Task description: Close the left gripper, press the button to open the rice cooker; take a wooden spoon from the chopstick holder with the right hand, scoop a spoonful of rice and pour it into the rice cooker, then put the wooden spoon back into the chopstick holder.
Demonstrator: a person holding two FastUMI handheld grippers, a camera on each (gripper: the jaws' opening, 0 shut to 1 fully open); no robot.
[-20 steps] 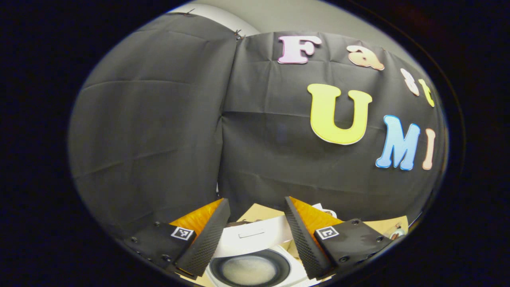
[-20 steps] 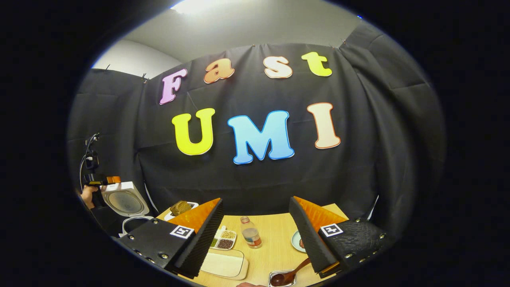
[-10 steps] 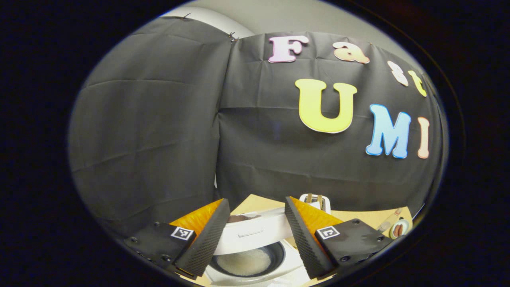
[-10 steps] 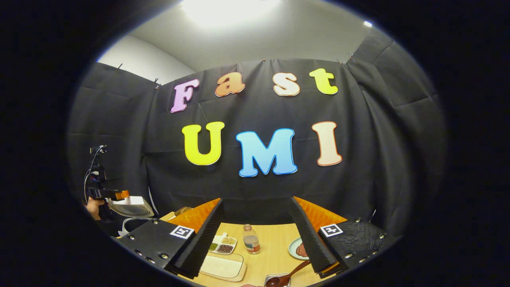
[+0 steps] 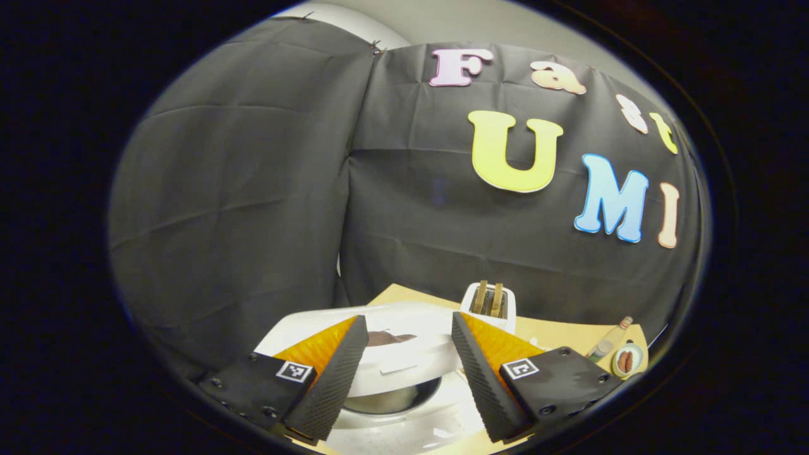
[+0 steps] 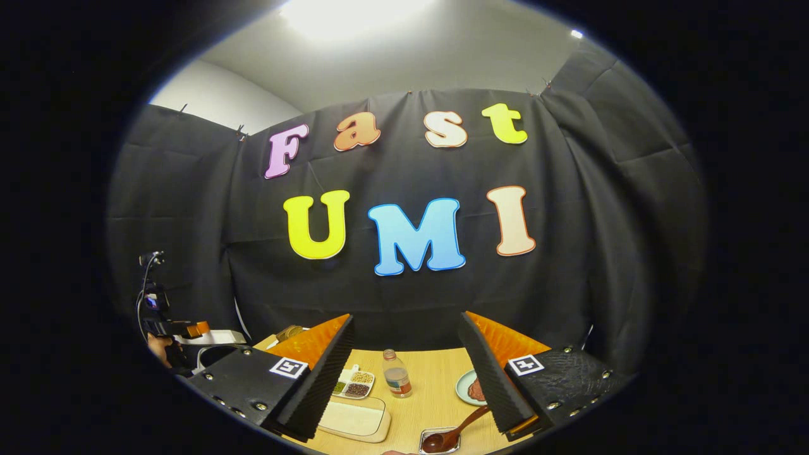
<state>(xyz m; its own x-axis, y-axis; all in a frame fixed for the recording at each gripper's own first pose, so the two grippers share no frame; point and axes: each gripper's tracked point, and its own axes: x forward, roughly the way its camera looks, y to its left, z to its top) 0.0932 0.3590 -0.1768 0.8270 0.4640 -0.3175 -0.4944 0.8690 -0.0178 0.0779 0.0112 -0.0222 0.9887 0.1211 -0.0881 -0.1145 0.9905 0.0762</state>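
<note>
In your left gripper view, one white rice cooker (image 5: 404, 373) sits below your left gripper (image 5: 404, 373), one toaster (image 5: 488, 306) with two slices behind it on the bench (image 5: 569, 335). Your jaws stand wide, holding nothing. The cooker's lid has dropped much lower than a second ago, nearly covering the pot.

In your right gripper view, you have one wooden spoon (image 6: 452, 433), its bowl in a small container, one bottle (image 6: 396, 374), one plate (image 6: 469, 387). Your right gripper (image 6: 407, 379) hangs wide open, empty, barely moved.
</note>
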